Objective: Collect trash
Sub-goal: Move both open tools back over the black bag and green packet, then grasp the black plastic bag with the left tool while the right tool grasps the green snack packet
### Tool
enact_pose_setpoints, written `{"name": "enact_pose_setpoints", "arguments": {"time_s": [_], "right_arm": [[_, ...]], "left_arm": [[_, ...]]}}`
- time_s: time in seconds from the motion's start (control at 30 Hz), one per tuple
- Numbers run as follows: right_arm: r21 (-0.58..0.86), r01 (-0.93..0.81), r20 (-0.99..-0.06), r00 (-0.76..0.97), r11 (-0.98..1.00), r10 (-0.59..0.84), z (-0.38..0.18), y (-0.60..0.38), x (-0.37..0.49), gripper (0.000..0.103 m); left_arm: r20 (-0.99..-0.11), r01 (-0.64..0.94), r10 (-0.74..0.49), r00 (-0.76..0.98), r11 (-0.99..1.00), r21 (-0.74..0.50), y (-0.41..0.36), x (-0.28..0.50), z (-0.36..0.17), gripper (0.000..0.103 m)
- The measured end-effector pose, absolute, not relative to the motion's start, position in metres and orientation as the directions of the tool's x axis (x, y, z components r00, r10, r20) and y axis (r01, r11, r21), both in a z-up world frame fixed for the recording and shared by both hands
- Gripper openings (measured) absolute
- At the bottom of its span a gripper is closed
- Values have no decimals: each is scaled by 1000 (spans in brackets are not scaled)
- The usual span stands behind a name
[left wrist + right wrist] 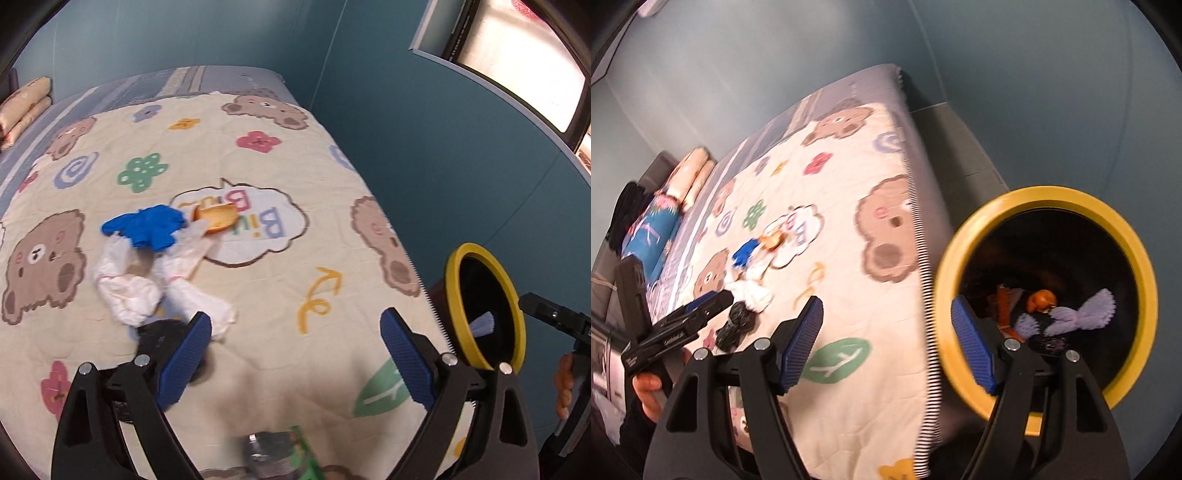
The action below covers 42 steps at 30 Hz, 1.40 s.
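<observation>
Bear-print quilt (258, 295) on bed; folded pillows (24, 107) at far end.

1. A bedroom in a home is shown: a bed (258, 85) is set against teal-painted walls (388, 122).
2. The bed is covered by a cream quilt (258, 280) printed with cartoon bears and flowers.
3. Folded bedding (690, 181) is stacked at the far end.
4. A window (517, 62) is seen in the corner.
5. A yellow-rimmed bin (1137, 258) is placed beside the bed.
</observation>
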State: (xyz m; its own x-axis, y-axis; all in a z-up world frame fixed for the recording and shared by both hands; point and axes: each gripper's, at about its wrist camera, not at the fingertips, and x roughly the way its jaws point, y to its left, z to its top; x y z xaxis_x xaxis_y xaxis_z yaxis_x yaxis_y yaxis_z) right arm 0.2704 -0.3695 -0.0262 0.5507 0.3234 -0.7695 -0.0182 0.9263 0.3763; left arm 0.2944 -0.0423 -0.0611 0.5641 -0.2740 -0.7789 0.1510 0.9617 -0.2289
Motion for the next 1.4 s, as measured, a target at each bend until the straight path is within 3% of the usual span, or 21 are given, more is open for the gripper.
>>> {"name": "enact_pose_setpoints", "arguments": {"time_s": [0.6, 1.4], "right_arm": [[364, -179, -791, 458, 914, 405, -31, -268, 256, 69], [371, -362, -852, 233, 855, 469, -81, -155, 226, 70]], "left_arm": [[-822, 51, -192, 536, 979, -196, 43, 273, -92, 89], [-856, -4, -187, 483, 977, -215, 73, 277, -138, 89]]}}
